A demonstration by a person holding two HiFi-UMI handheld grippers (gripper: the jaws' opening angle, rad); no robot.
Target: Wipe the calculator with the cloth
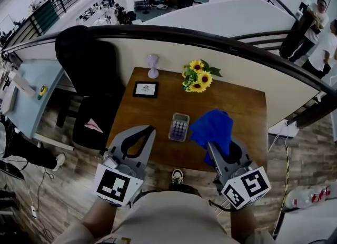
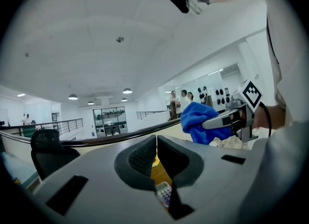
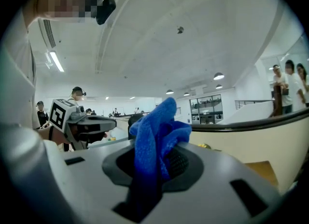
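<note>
1 calculator (image 1: pixel 179 126) flat on table (image 1: pixel 239 106) | 1 blue cloth (image 1: pixel 215 127) beside it, clamped in right gripper (image 3: pixel 157 160) | left gripper (image 2: pixel 156 143): jaws pressed together, holding nothing, near calculator's left

Right gripper (image 3: pixel 155 166) clamped on the blue cloth (image 3: pixel 153 133)

The jaws are closed on the cloth, which fills the gap between the dark ribbed pads and bunches up above them in a crumpled peak, with a strip hanging down into the slot below. At the left the left gripper (image 3: pixel 104 123) is held level, its marker cube at the outer end and its jaws pointing toward the cloth, apart from it. A corner of the brown desk (image 3: pixel 263 170) shows at lower right, beneath a pale wall topped by a dark railing (image 3: pixel 251 124). People (image 3: pixel 286 87) stand beyond the railing at far right, under a white ceiling with round lamps.
</note>
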